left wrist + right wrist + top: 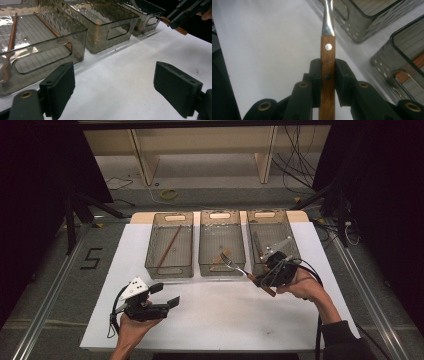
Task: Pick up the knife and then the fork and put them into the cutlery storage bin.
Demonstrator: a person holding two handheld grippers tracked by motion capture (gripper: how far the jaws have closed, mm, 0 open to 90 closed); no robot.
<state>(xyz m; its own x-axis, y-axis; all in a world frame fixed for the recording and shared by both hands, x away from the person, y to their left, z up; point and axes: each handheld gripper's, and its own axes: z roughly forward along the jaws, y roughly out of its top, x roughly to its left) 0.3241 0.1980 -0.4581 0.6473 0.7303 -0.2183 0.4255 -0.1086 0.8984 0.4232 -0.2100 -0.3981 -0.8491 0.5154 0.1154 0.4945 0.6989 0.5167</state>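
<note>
Closest to the lens in the right gripper view, two black jaws press on the wooden handle of a fork [327,65] from both sides, clamped just below its rivet — a hold low on the handle that leaves the metal neck and tines free to lead. From above, the right gripper [263,279] carries the fork off the table, just in front of the bins, with the tines aimed toward the middle bin [221,269]. It looks like a sorting job: three smoky plastic bins stand in a row at the far edge of the white table [210,320], each probably meant for one kind of utensil. The left bin [169,270] holds a long brown stick, perhaps a chopstick; the middle one has something wooden-handled lying in it, though I cannot tell what; the right bin [260,214] holds a metal piece, partly hidden by the hand. My guess is the fork is headed for one of them, the middle bin being nearest its tip.

The left gripper [165,295] waits low over the table, near the person — its jaws stand wide apart with nothing between them, just bare white surface, so it seems parked out of the way.
</note>
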